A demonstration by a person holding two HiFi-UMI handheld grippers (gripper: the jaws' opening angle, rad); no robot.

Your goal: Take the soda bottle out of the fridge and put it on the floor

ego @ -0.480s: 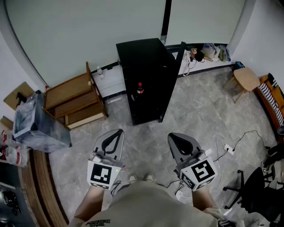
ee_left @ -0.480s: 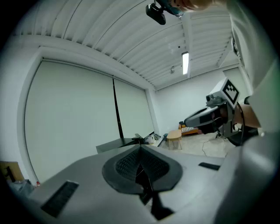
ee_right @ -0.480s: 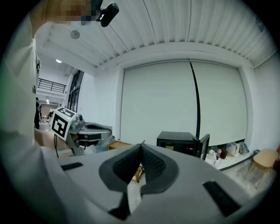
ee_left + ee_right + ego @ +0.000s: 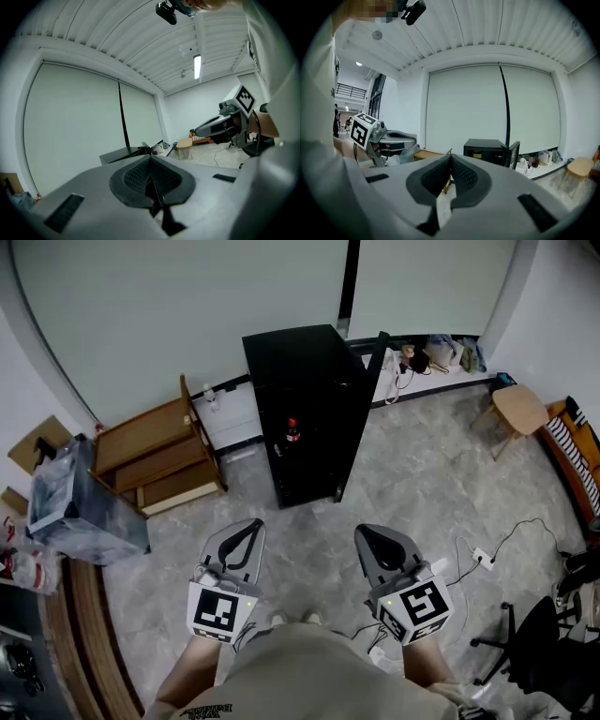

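Stands facing the black fridge (image 4: 298, 357), door (image 4: 362, 404) swung open, soda bottle (image 4: 292, 430) upright on a shelf inside; holds left gripper (image 4: 251, 525) and right gripper (image 4: 367, 532) side by side well short of it, jaws pressed together, empty

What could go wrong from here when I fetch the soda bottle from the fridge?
1. The left tongs and right tongs are both shut; reaching in like that could knock the soda bottle over.
2. The fridge door stands open at the right of the opening, so the right tongs may bump it.
3. A cable and power strip lie on the floor to your right: a possible trip hazard.
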